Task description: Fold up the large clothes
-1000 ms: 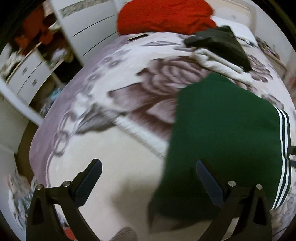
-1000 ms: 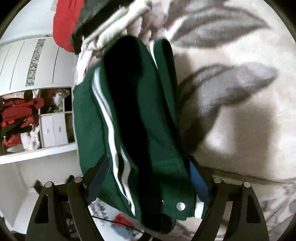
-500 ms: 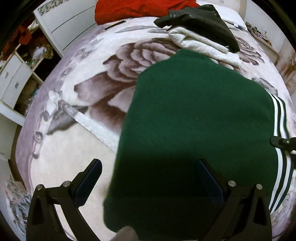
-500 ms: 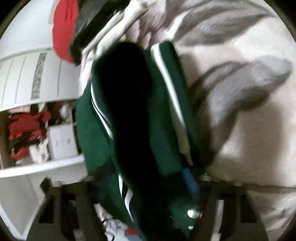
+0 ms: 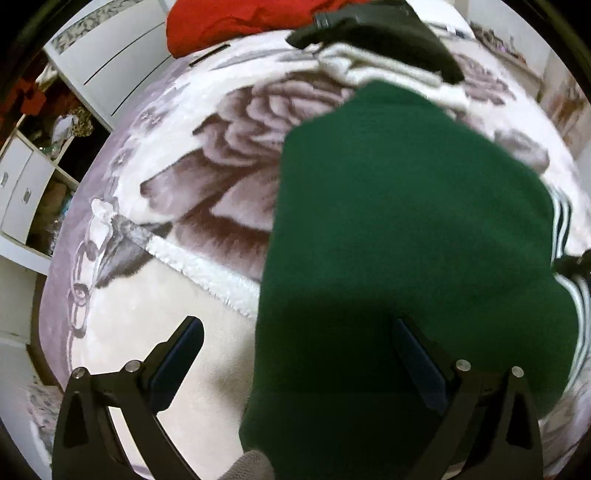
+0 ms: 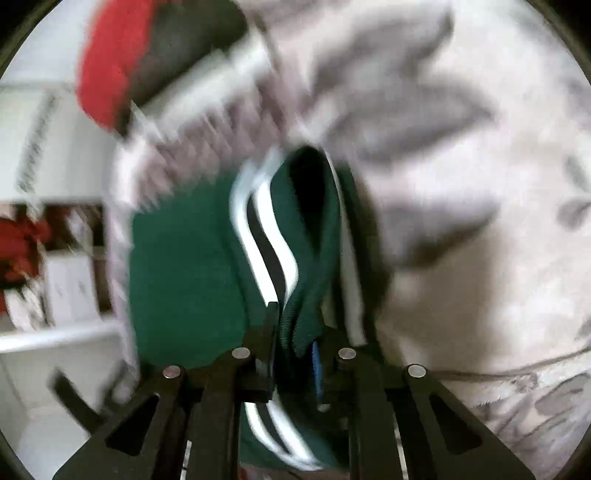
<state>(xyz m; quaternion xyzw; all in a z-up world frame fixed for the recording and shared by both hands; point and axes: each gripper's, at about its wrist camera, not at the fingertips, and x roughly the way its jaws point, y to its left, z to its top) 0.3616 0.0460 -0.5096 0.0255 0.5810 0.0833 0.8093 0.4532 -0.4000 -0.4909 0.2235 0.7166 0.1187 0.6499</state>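
A dark green garment (image 5: 406,240) with white and black stripes along one edge lies flat on a floral blanket (image 5: 207,192) on the bed. My left gripper (image 5: 299,350) hovers open just above the garment's near left edge. One of its fingers is over the blanket and the other over the green cloth, with nothing pinched. In the blurred right wrist view my right gripper (image 6: 295,332) is closing its jaws on the bunched striped edge (image 6: 273,254) of the green garment (image 6: 184,277), and the pads press on the cloth. The right gripper's tip (image 5: 576,262) shows at the garment's striped side.
A folded stack of white cloth (image 5: 388,70) with a black garment (image 5: 384,37) on top sits beyond the green one. A red garment (image 5: 236,18) lies behind that. White drawers and shelves (image 5: 26,192) stand left of the bed.
My right gripper's jaws went from wide apart around the striped edge to pinched on it. In the left wrist view the green garment came nearer and under the open fingers.
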